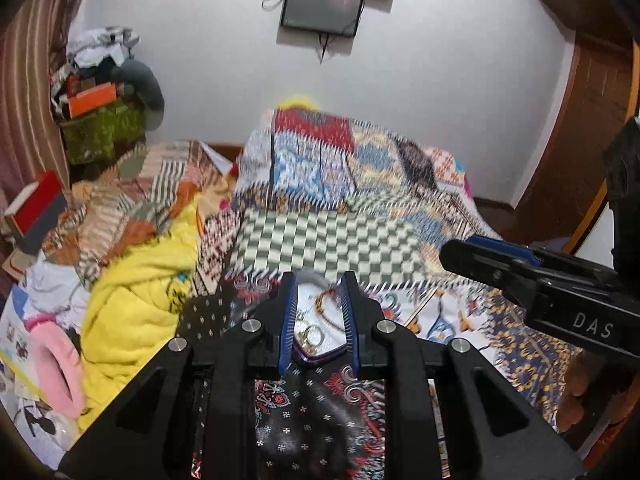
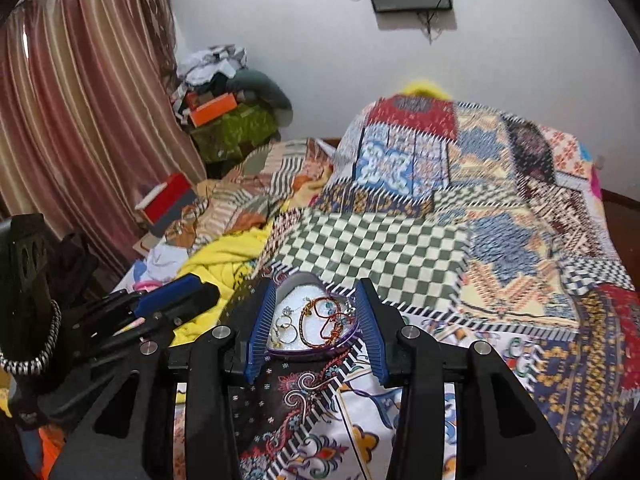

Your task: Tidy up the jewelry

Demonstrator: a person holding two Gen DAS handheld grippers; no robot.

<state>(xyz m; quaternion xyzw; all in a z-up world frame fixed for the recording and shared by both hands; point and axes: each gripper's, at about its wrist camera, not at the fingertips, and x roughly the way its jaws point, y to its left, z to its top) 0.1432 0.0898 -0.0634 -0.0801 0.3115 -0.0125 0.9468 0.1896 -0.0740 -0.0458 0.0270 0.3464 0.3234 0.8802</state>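
Note:
A small heart-shaped jewelry box (image 2: pixel 310 354) with a purple rim and white lining lies open on the patterned bedspread. It holds gold rings (image 2: pixel 285 329) and a red and orange cord bracelet (image 2: pixel 326 322). My right gripper (image 2: pixel 316 288) is open, its blue-padded fingers on either side of the box, above it. My left gripper (image 1: pixel 319 280) is also open, its fingers framing the same box (image 1: pixel 318 354) with rings (image 1: pixel 310 334) inside. The left gripper shows at the left of the right wrist view (image 2: pixel 176 300). The right gripper shows at the right of the left wrist view (image 1: pixel 480 250).
The bed is covered by a patchwork quilt (image 2: pixel 460 208) over a raised mound at the back. A yellow cloth (image 1: pixel 136 304) and a pink pillow (image 1: pixel 56 364) lie to the left. Boxes and clutter (image 2: pixel 224 116) stack by the curtain (image 2: pixel 80 120). A wooden door (image 1: pixel 592 128) stands at the right.

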